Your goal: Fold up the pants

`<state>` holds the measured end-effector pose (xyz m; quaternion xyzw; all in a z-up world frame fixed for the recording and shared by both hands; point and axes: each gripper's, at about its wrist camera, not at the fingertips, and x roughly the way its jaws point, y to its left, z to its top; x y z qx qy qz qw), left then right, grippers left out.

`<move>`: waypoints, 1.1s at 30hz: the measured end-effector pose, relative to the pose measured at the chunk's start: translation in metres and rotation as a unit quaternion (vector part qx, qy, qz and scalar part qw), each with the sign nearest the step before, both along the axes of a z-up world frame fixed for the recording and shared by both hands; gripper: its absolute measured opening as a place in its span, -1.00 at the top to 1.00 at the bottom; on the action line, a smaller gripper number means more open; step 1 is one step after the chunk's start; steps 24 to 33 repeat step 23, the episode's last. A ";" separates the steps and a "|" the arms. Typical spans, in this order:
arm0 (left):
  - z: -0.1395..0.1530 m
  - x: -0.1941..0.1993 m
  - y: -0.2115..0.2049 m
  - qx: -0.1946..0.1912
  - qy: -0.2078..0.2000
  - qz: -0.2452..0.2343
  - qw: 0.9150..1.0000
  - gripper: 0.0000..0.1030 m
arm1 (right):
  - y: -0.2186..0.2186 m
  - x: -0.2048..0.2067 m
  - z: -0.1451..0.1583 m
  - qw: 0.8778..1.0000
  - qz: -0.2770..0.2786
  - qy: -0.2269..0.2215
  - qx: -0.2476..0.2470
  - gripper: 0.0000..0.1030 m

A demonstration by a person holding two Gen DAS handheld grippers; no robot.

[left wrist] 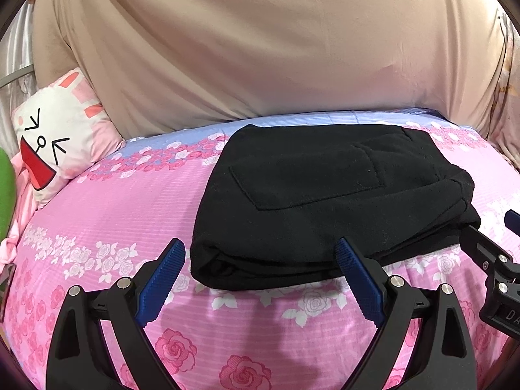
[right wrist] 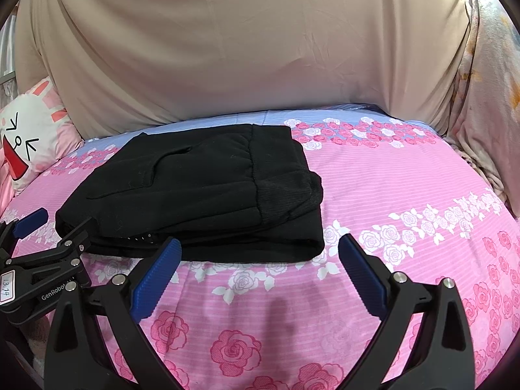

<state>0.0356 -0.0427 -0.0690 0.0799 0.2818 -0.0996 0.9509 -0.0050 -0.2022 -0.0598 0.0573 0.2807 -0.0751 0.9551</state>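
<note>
The black pants lie folded into a compact stack on the pink rose-print bed sheet; a back pocket faces up. They also show in the right wrist view, waistband toward the right. My left gripper is open and empty, its blue pads just short of the stack's near edge. My right gripper is open and empty, near the stack's front right corner. Each gripper appears at the edge of the other's view.
A white and pink bunny-face pillow lies at the far left of the bed. A beige cloth hangs behind the bed. A floral curtain hangs at the right.
</note>
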 end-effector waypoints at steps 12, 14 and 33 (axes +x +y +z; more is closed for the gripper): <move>0.001 -0.002 0.002 -0.003 -0.006 0.013 1.000 -0.78 | 0.007 -0.005 0.003 1.000 -0.012 -0.004 -0.008 -0.85; 0.001 -0.002 0.002 -0.003 -0.007 0.015 1.000 -0.78 | 0.009 -0.006 0.003 1.000 -0.014 -0.005 -0.009 -0.85; 0.001 -0.002 -0.001 0.007 -0.010 0.022 1.000 -0.78 | 0.009 -0.007 0.004 1.000 -0.014 -0.006 -0.010 -0.85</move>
